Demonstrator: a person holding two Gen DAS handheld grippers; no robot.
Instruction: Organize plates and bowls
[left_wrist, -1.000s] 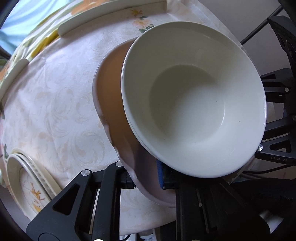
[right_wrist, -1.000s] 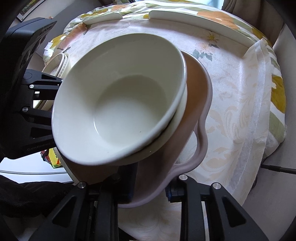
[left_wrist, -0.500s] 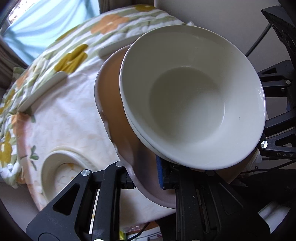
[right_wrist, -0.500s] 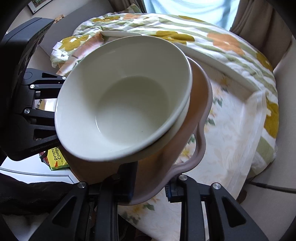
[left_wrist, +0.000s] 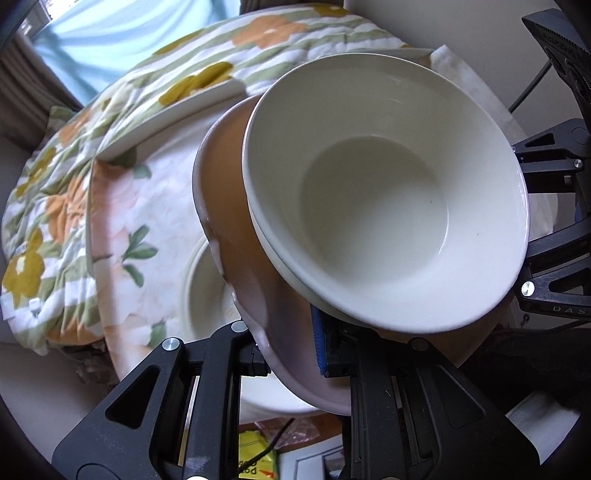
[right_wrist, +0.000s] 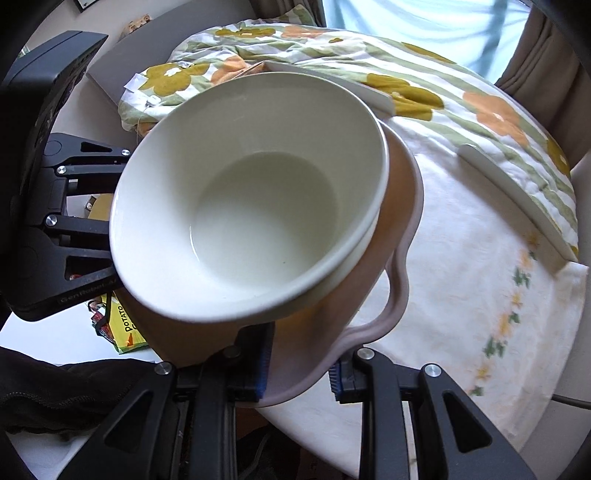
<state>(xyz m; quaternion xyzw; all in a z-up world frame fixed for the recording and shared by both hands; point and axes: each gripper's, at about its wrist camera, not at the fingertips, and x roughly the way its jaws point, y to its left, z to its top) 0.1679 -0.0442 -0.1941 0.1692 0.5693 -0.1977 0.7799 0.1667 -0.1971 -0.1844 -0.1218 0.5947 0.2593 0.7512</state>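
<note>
A pink scalloped plate (left_wrist: 225, 206) carries two stacked cream bowls (left_wrist: 373, 192). My left gripper (left_wrist: 288, 354) is shut on the plate's near rim. My right gripper (right_wrist: 299, 365) is shut on the opposite rim of the same plate (right_wrist: 402, 206), and the bowls (right_wrist: 251, 199) fill that view. The stack is held above the round table, tilted. A stack of cream floral plates (left_wrist: 201, 288) lies on the table below the held plate, partly hidden by it.
The round table (right_wrist: 480, 280) has a pale floral cloth, with a flowered quilt (left_wrist: 74, 155) bunched along its far side and flat white boards (right_wrist: 517, 206) on it. A yellow snack packet (right_wrist: 123, 328) lies below the table edge.
Both grippers have lifted the plate and bowls up and back from the table. The table looks farther away and the floral plate stack now sits under the held plate.
</note>
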